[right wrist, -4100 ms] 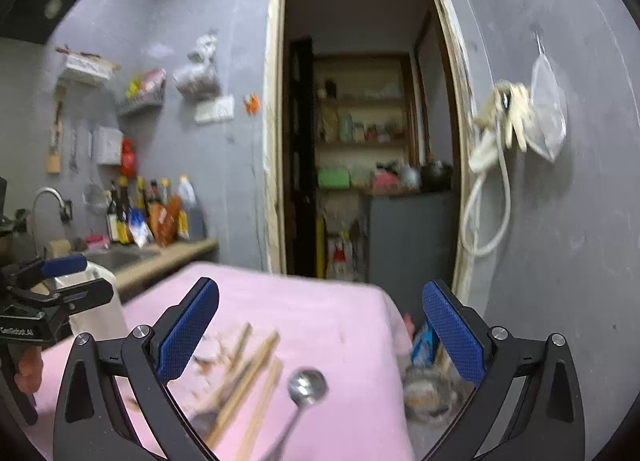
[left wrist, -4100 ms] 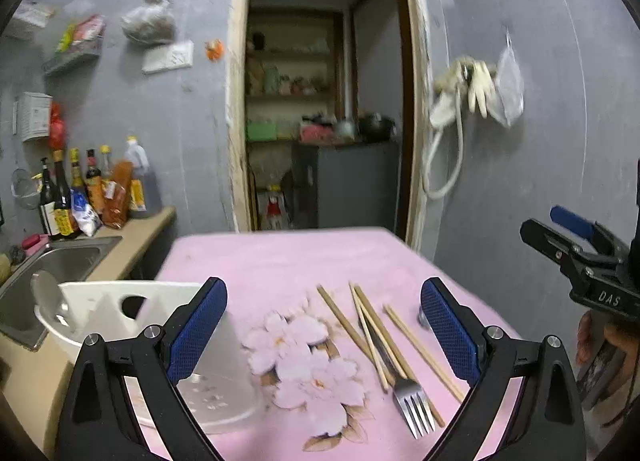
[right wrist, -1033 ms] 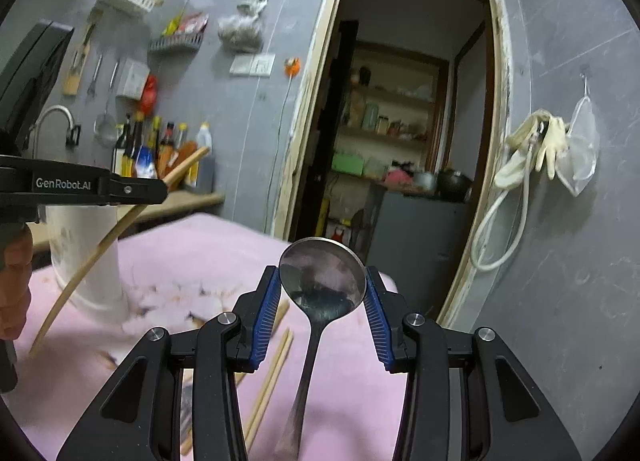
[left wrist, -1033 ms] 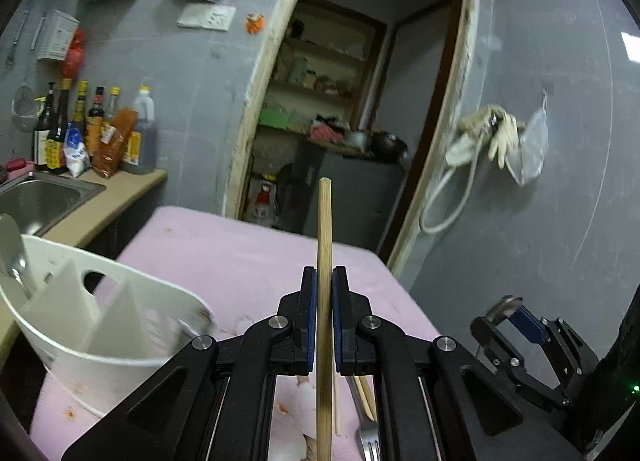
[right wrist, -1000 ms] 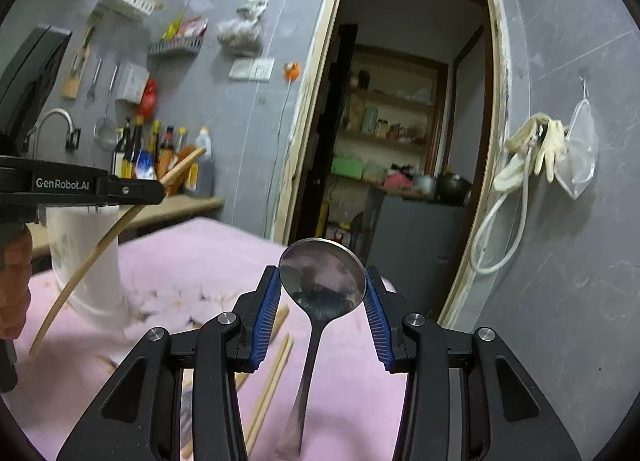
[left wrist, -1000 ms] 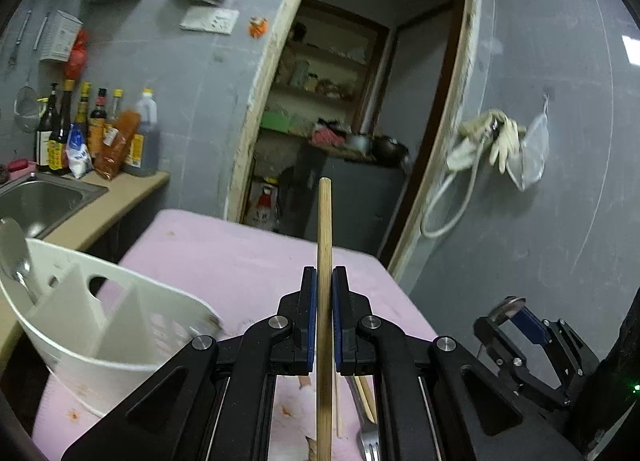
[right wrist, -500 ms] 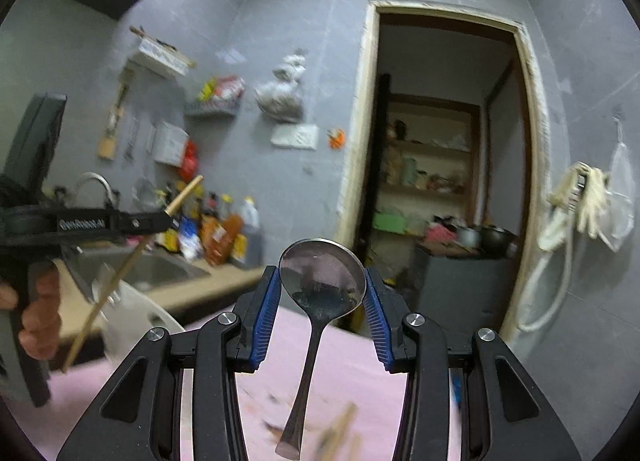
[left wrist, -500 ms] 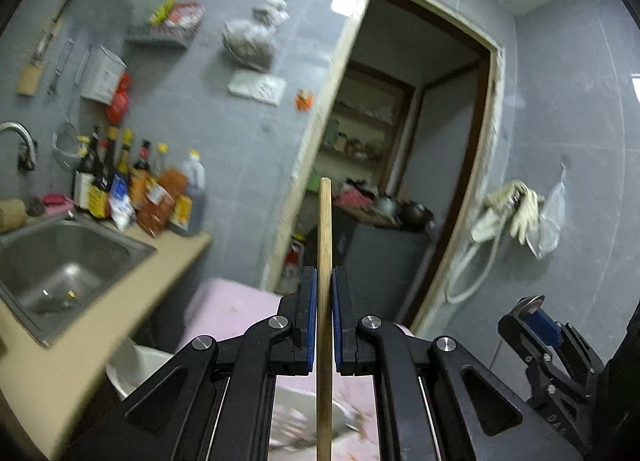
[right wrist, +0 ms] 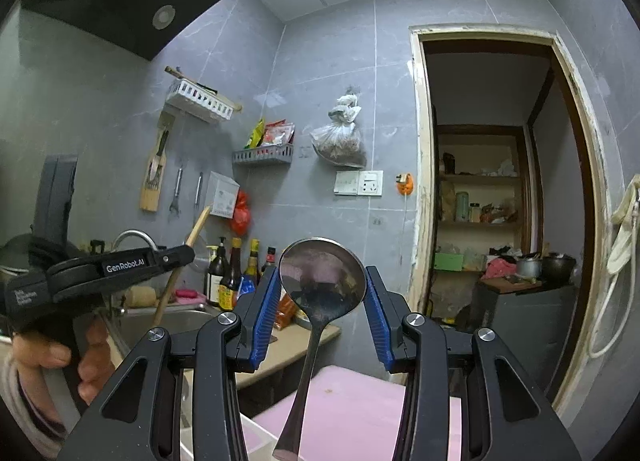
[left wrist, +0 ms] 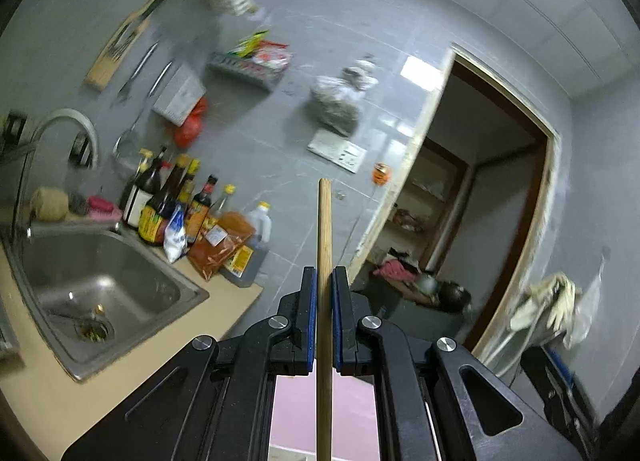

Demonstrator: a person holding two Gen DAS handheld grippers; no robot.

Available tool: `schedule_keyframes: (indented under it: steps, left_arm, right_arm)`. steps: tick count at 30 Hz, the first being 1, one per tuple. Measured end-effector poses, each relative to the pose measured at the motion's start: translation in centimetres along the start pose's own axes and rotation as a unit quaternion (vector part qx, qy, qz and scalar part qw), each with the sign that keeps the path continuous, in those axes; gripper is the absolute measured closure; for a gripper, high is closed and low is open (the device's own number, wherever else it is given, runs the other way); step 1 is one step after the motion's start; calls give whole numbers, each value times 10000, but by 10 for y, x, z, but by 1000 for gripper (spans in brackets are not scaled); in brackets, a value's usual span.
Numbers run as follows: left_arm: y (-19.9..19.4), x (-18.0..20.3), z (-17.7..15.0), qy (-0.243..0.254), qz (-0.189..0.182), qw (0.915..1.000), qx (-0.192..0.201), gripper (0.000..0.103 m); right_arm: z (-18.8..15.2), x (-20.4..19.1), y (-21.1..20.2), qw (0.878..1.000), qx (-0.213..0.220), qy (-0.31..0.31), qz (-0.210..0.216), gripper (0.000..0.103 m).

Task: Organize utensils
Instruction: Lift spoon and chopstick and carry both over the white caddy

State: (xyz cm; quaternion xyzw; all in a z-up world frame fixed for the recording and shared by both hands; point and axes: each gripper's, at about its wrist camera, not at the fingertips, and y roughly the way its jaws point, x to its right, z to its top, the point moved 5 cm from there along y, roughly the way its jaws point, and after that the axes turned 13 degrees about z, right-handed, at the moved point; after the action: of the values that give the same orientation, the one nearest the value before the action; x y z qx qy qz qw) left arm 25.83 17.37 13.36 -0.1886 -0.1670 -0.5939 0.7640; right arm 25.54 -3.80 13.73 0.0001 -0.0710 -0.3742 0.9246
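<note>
a pale wooden chopstick (left wrist: 324,301) stands upright above the steel sink (left wrist: 92,293), off to its right. a steel spoon (right wrist: 320,301), bowl up, hangs right of that sink.

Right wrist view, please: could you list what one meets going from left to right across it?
Left claw holding a chopstick → sauce bottles → spoon in the right claw → doorway shelves → hanging gloves.

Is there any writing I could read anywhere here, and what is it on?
"GenRobot.AI": white letters on the side of the left tool, which grips a chopstick.
Small print on that tool's handle: too small to read.
Bottle labels by the sink: too blurred.
</note>
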Motion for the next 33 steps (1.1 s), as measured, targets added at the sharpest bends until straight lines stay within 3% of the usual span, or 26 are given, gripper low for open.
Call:
schedule_keyframes:
  steps: [9, 18, 33]
  left_arm:
    - [11, -21, -16, -266, 470, 9980, 335, 98]
    - [12, -21, -3, -373, 469, 9966, 567, 98]
    - [11, -23, -24, -228, 913, 9930, 715, 98]
  right_arm:
    - [-36, 8, 17, 9991, -218, 357, 59, 64]
    - [-49, 5, 20, 9988, -272, 390, 148, 64]
    - [-71, 4, 26, 9975, -497, 470, 179, 64]
